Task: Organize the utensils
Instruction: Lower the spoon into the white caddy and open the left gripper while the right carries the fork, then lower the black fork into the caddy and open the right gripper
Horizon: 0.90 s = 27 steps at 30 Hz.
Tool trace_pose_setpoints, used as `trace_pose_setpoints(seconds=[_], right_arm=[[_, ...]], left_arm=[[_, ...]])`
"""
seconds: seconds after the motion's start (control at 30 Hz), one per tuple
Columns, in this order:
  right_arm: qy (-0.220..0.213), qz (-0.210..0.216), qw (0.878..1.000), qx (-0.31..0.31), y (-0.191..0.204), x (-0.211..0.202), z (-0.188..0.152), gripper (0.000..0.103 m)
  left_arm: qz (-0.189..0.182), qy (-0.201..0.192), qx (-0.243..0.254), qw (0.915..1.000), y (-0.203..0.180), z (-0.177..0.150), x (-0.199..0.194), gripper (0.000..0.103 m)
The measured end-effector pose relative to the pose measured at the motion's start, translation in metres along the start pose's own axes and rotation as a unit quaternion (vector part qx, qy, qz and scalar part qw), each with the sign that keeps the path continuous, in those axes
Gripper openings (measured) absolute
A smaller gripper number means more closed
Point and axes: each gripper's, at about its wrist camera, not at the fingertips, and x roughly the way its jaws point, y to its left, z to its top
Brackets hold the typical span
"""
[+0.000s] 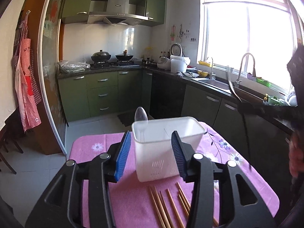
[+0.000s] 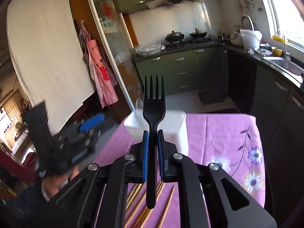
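- Table with pink floral cloth (image 1: pixel 95 144): carries every task item; it stands at the near edge of a green-cabinet kitchen.
- White utensil holder (image 1: pixel 163 152): upright on the cloth, ahead of and framed between the left gripper's spread fingers without touching them; an inner divider splits it into compartments.
- Left gripper (image 1: pixel 151 153): jaws wide apart, blue pads facing each other, holding nothing.
- Right gripper (image 2: pixel 152 155): jaws nearly closed, clamped on the handle of the black fork (image 2: pixel 153 114); the fork stands upright, tines up, in front of the holder as that camera sees it.
- Wooden chopsticks (image 1: pixel 167 205): several lie loose on the cloth, just nearer than the holder and below both grippers.
- Clear plastic spoon (image 1: pixel 141 115): bowl upward, standing in the holder's far-left corner.
- View differences: only the right wrist view shows the fork and its grip plainly; in the left wrist view a thin dark curved streak at the right edge may be the fork, but blur prevents certainty. The right wrist view also shows the left gripper, blurred, at left.
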Motion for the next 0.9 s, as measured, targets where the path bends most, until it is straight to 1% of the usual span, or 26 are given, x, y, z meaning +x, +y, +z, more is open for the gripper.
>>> trace_pose_setpoints(seconds=[0.1, 0.17, 0.23, 0.3, 0.37, 0.47, 0.6, 0.67, 0.77, 0.9], right_arm=[[-0.049, -0.029, 0.998, -0.001, 0.002, 0.021, 0.030, 0.010], [-0.077, -0.060, 0.995, -0.003, 0.003, 0.042, 0.045, 0.010], [-0.081, -0.086, 0.993, -0.008, 0.001, 0.067, 0.050, 0.010], [-0.075, -0.098, 0.992, -0.008, -0.003, 0.088, 0.048, 0.010], [-0.064, -0.101, 0.993, -0.002, -0.010, 0.103, 0.039, 0.010], [-0.065, -0.096, 0.993, -0.003, -0.018, 0.108, 0.024, 0.010], [-0.083, -0.093, 0.992, -0.014, -0.019, 0.094, -0.001, 0.010], [-0.091, -0.098, 0.991, -0.025, -0.017, 0.085, -0.014, 0.010], [-0.084, -0.104, 0.990, -0.038, -0.012, 0.078, -0.030, 0.010], [-0.069, -0.100, 0.992, -0.041, -0.013, 0.075, -0.043, 0.011]], left_arm=[[-0.007, 0.012, 0.007, 0.9999, -0.002, -0.021, -0.028, 0.044], [-0.006, 0.019, 0.018, 0.9997, -0.003, -0.033, -0.043, 0.044], [0.000, 0.023, 0.027, 0.9994, -0.003, -0.041, -0.055, 0.044], [0.001, 0.027, 0.035, 0.9990, -0.001, -0.046, -0.065, 0.044], [0.006, 0.025, 0.036, 0.9990, 0.004, -0.048, -0.071, 0.044], [0.004, 0.031, 0.032, 0.9990, 0.009, -0.048, -0.071, 0.046], [0.002, 0.054, 0.016, 0.9984, 0.013, -0.044, -0.057, 0.047], [-0.002, 0.071, 0.008, 0.9974, 0.015, -0.047, -0.049, 0.047], [0.001, 0.084, 0.009, 0.9965, 0.012, -0.050, -0.044, 0.047], [0.000, 0.093, 0.017, 0.9955, 0.006, -0.053, -0.043, 0.047]])
